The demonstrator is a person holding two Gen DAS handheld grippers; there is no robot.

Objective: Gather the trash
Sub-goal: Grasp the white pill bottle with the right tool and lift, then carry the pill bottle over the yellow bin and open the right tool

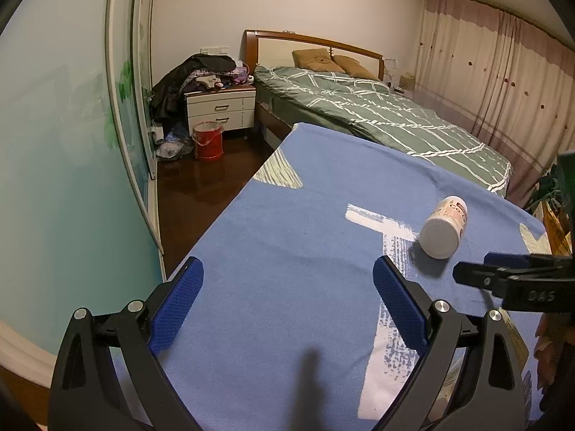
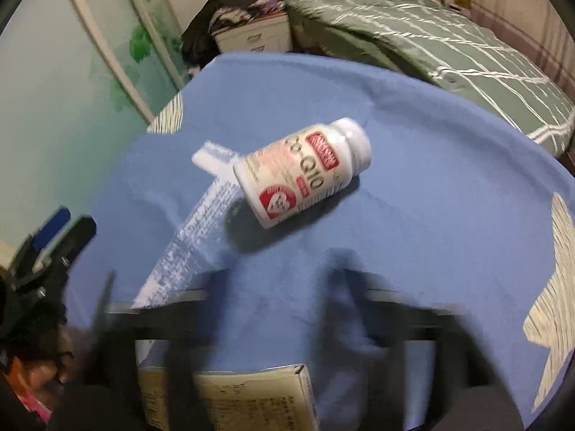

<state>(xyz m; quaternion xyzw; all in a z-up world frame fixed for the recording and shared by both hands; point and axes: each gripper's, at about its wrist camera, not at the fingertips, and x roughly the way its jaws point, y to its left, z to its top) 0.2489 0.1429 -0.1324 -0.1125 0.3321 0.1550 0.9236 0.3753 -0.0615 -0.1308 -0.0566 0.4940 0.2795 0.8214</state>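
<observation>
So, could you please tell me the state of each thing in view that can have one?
White plastic pill bottle with red label: on its side on the blue cloth, cap on, untouched.
Beige cardboard box: lying flat on the cloth.
Left gripper: open, nothing between its pads.
Right gripper: open, holding nothing.
Red bucket: upright on the floor.

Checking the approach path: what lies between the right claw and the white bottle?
Only bare blue cloth. The right wrist view, though blurred, shows nothing between the right claw and the lying white bottle.
</observation>
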